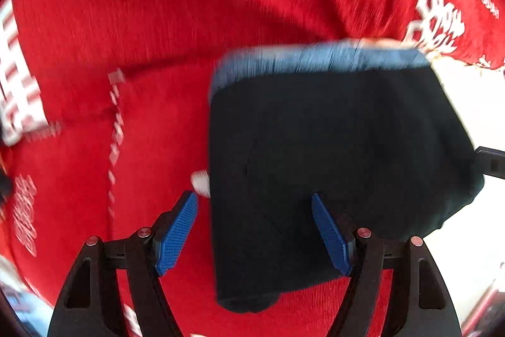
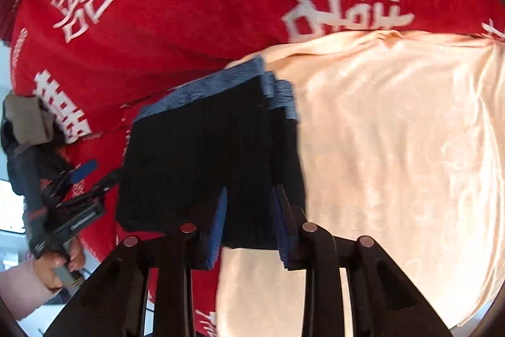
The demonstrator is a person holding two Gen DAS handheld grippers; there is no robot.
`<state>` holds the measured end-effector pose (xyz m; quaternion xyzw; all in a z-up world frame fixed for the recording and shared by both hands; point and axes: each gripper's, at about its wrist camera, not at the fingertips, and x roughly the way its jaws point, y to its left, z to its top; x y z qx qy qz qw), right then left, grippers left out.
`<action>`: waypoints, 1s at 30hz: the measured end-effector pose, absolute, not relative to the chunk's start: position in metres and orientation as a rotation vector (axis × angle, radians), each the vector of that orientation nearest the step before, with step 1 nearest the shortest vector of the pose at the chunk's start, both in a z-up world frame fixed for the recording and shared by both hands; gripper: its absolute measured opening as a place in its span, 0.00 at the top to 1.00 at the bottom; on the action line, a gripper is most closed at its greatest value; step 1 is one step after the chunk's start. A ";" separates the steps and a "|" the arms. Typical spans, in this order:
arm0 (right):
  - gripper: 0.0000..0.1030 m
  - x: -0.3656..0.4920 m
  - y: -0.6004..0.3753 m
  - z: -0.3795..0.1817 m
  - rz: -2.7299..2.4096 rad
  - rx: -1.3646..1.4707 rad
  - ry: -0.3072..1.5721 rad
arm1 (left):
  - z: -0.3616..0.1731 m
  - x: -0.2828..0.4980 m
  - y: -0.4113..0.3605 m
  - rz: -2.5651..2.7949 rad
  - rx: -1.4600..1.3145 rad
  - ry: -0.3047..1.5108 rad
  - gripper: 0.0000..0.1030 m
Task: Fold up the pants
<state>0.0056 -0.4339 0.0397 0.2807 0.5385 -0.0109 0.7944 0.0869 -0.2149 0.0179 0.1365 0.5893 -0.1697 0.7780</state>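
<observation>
Already the pants [image 2: 205, 153] look folded down to a compact dark block with a blue waistband [image 2: 221, 81] along the far edge, lying on a red cloth with white characters [image 2: 176, 5], right at the line where it meets a pale peach sheet [image 2: 394, 131]. The right tool [image 2: 249, 226] has its blue pads narrowed around the near edge of the block, so it appears to hold the layered fabric there; whether the grip reaches every layer cannot be told. The left tool [image 1: 255, 229] stands wide with nothing between its pads, the left side edge of the block below its gap, and it also shows at the left of the right wrist view, held in the person's hand [image 2: 60, 267]. Judging from this, the step is the last tidy fold or placement. To do it well, the right tool should keep all layers pinched together and move flat and low so the stack does not splay, while the left tool takes the free side edge, or presses it down, before the right one lets go. Both views are motion-blurred, so a slower pass would help keep the edges aligned.
</observation>
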 end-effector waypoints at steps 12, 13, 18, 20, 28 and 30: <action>0.70 0.021 -0.397 -0.005 -0.062 0.447 1.242 | 0.017 0.100 -0.214 -0.370 0.283 1.305 0.18; 0.70 0.021 -0.396 -0.005 -0.068 0.448 1.244 | 0.017 0.103 -0.212 -0.357 0.265 1.321 0.18; 0.70 0.016 -0.400 -0.009 -0.078 0.473 1.252 | 0.024 0.136 -0.199 -0.292 0.191 1.331 0.18; 0.70 0.015 -0.402 -0.009 -0.079 0.486 1.249 | 0.028 0.154 -0.197 -0.257 0.192 1.299 0.18; 0.69 0.013 -0.403 -0.007 -0.078 0.488 1.246 | -0.015 0.193 -0.199 -0.190 0.203 1.356 0.16; 0.69 0.011 -0.407 -0.008 -0.078 0.494 1.245 | -0.014 0.189 -0.200 -0.183 0.219 1.339 0.15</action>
